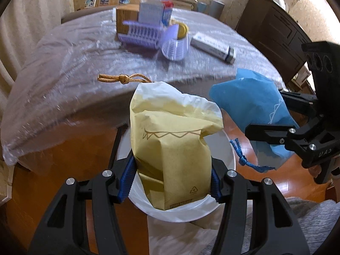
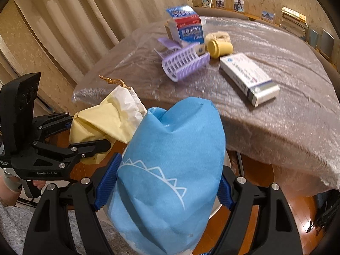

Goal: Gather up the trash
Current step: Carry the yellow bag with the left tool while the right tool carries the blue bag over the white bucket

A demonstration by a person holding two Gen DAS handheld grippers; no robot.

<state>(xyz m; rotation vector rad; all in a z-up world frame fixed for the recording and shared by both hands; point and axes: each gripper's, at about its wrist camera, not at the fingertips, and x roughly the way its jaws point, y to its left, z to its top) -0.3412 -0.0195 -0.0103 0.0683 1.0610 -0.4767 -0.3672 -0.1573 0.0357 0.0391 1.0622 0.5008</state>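
My left gripper [image 1: 173, 180] is shut on a yellow drawstring bag [image 1: 170, 146] and holds it over a white bin [image 1: 228, 155] on the floor by the table. My right gripper [image 2: 161, 189] is shut on a blue drawstring bag [image 2: 170, 170], held beside the yellow bag [image 2: 102, 123]. The blue bag also shows in the left wrist view [image 1: 252, 106]. On the table lie a white medicine box [image 2: 248, 76], a blue and red carton [image 2: 187, 27], a purple hair roller [image 2: 184, 61] and a yellow bottle [image 2: 220, 47].
The table [image 2: 276, 114] has a grey cloth under clear plastic. A wooden block [image 1: 125, 20] stands behind the carton. Books [image 2: 294, 21] and photo cards line the far wall. A dark cabinet [image 1: 274, 34] stands at the right. Curtains [image 2: 85, 21] hang at the left.
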